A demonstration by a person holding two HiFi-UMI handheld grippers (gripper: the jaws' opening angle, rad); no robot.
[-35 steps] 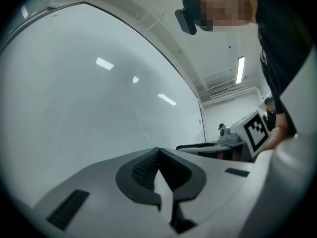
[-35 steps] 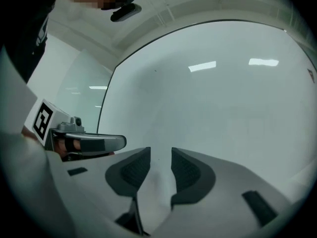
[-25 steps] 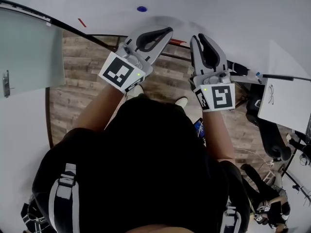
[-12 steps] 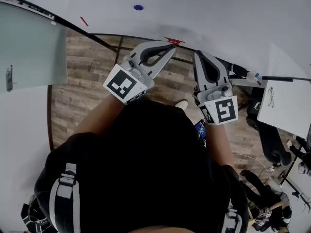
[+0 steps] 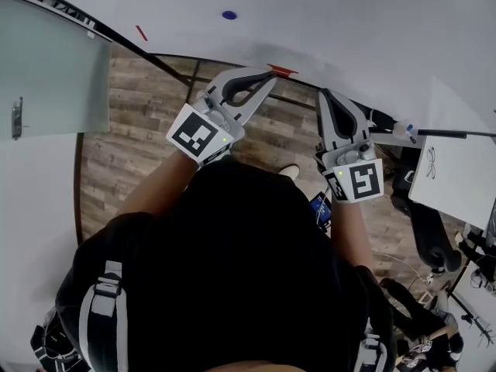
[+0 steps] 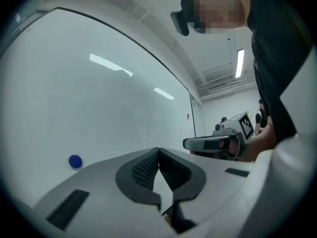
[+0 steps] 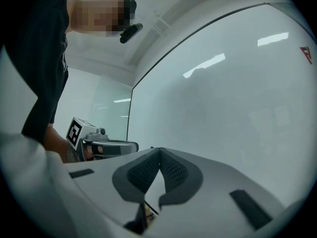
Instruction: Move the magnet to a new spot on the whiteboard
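The magnet (image 5: 229,15) is a small blue disc stuck on the whiteboard (image 5: 349,22), far from both grippers; the left gripper view shows the magnet (image 6: 75,161) low on the left of the board (image 6: 99,98). My left gripper (image 5: 268,76) is shut and empty, tips near the board's lower edge, below and right of the magnet. My right gripper (image 5: 324,94) is also shut with nothing in it, held a little lower and to the right. Each gripper view shows its own jaws closed tip to tip, the left gripper (image 6: 158,150) and the right gripper (image 7: 159,150), and the other gripper alongside.
A short red mark (image 5: 141,32) and a red patch (image 5: 282,70) sit on the board's lower part. A frosted glass panel (image 5: 46,76) stands at the left. Wood floor (image 5: 124,146) lies below. A white sheet with a sketch (image 5: 453,169) and a blue-tipped rod (image 5: 411,129) are at the right.
The right gripper's jaws have closed from partly open. Both grippers have drawn back from the whiteboard, the right one moving lower and to the right.
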